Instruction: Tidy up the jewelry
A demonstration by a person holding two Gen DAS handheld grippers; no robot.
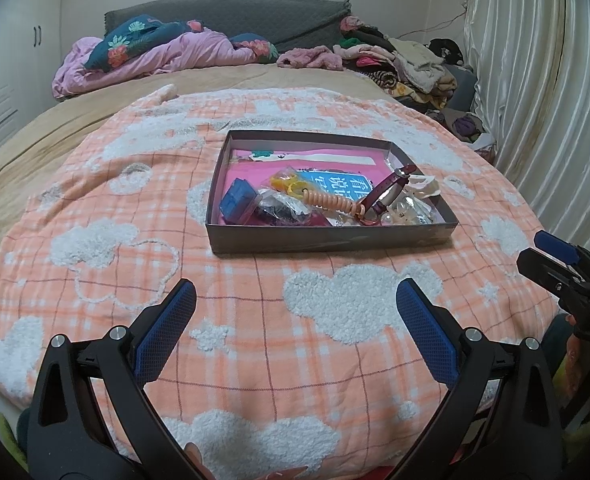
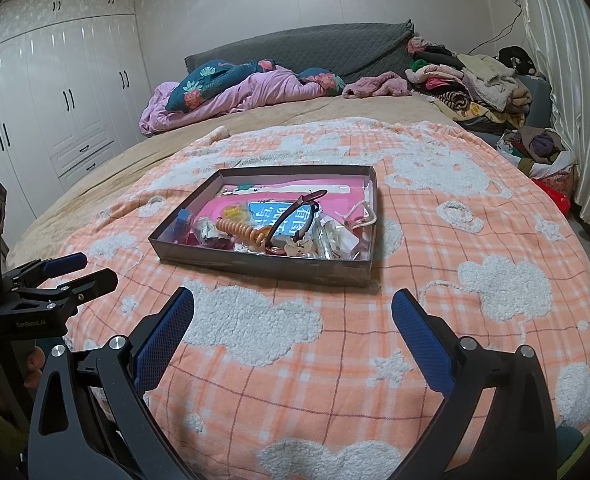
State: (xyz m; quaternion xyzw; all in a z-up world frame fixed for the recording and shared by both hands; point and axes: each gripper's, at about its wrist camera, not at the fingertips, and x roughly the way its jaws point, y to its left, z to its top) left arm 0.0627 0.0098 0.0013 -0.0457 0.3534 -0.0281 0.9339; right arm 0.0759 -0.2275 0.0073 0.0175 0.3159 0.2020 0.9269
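Observation:
A shallow grey box sits on the orange checked blanket on the bed. Inside lie a purple-strapped watch, an orange coiled cord, a blue case, yellow rings, pearl and clear pieces and a pink card lining. My left gripper is open and empty, well in front of the box; it also shows in the right wrist view. My right gripper is open and empty, in front of the box; it shows in the left wrist view.
A crumpled pink and floral duvet lies at the grey headboard. A pile of clothes sits at the far right. White wardrobes stand on the left, a curtain on the right.

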